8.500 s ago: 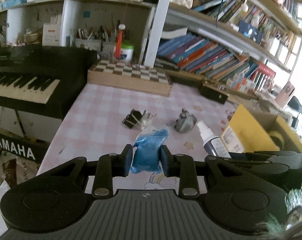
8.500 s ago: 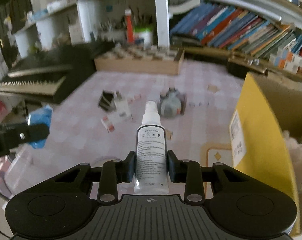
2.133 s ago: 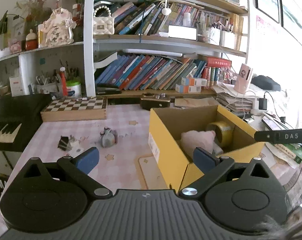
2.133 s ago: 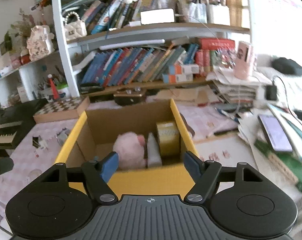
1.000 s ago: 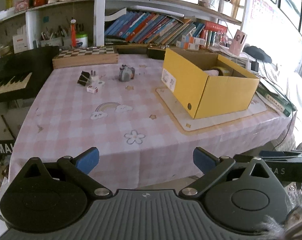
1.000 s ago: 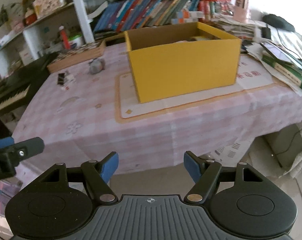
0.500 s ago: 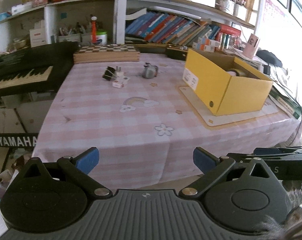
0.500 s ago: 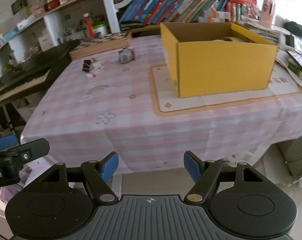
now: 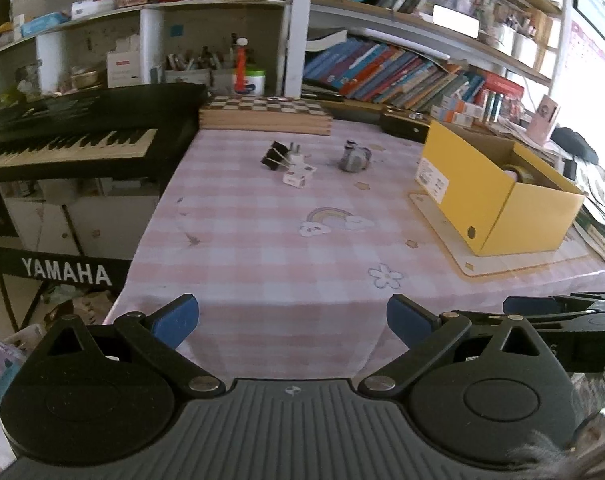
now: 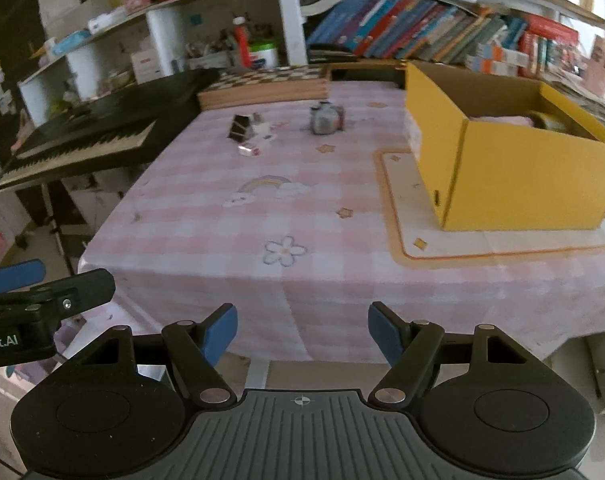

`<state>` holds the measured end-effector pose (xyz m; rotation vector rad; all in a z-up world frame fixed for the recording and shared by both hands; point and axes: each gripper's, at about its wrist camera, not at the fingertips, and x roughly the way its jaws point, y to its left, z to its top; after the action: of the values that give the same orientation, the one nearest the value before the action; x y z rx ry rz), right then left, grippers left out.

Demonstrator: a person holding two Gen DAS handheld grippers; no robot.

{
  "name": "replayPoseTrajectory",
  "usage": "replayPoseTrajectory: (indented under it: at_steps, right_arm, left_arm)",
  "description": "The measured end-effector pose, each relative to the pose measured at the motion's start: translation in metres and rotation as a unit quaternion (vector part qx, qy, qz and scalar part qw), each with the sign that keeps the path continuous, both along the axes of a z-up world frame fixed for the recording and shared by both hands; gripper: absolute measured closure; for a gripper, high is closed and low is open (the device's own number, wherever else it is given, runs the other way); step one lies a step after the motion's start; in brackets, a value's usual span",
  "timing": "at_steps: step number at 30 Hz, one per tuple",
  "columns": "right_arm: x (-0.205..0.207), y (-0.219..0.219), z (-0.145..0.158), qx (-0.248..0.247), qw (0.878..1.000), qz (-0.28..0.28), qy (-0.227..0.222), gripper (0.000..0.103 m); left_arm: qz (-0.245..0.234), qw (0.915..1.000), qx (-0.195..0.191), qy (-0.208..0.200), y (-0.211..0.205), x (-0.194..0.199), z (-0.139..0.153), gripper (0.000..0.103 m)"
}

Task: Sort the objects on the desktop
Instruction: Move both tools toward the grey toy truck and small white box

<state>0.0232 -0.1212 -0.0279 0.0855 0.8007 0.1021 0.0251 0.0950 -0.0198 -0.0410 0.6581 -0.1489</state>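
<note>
Left tongs (image 9: 292,320) released, right tongs (image 10: 302,330) released (both empty, off the near table (image 9: 262,240) edge), binder clip (image 9: 273,156), small items at far end, yellow box (image 9: 498,196) at right.

box (image 9: 498,184) right of clips (image 9: 273,155) on table (image 9: 262,248).

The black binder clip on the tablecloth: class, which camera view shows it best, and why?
The left wrist view shows the black binder clip best: it is sharp there, with its wire handles visible beside the white plug. In the right wrist view the clip is motion-blurred, a dark wedge only, its handles unclear.
</note>
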Motion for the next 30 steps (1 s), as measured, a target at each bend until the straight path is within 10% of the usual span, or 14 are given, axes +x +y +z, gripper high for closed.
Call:
replayPoseTrajectory:
  at_steps: [30]
  right_arm:
    - [0.168,-0.016,-0.016,0.000,0.999,0.039,0.002,0.029]
  left_arm:
    - [0.036,0.9985,0.042,0.006,-0.025,0.169,-0.006,0.003]
